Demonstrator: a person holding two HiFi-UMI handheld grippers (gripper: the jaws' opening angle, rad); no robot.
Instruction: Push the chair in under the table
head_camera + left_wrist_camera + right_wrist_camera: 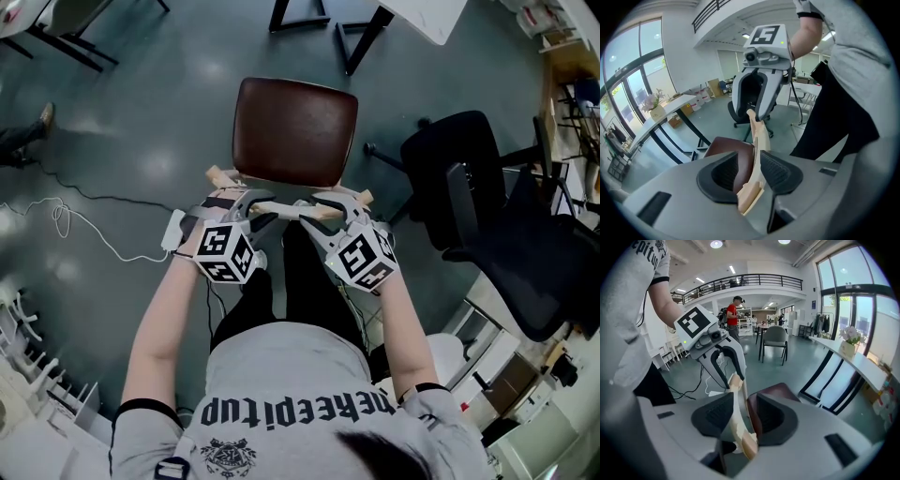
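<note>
— Standing where, the chair (295,131)?
— It is standing out on the grey floor (169,112), its brown seat facing the table (424,17) at the top of the head view. It is sitting near the table's black legs (367,39), but it is not yet under the white top.
— And the person?
— The person is standing right behind it, both forearms reaching down to the pale wooden back rail (289,208).
— What is the left gripper (751,171) doing?
— It is straddling the left half of that rail. Its jaws are standing well apart. The wood is running between them, lying close against one black pad (780,171), while the brown seat is showing through the gap at the other pad. So it is not clamping anything.
— And the right gripper (740,414)?
— It is doing much the same on the right half. Its jaws are gaping wide and the rail is passing between them, close beside one pad (715,416), with a gap showing before the other. It is gripping nothing either.
— Are the two grippers touching each other?
— No, they are sitting side by side along the rail, their tips pointing toward each other.
— Is anything else standing around?
— A black office chair (497,206) is standing just to the right of the brown one, and a white cable (66,220) is trailing across the floor on the left.
</note>
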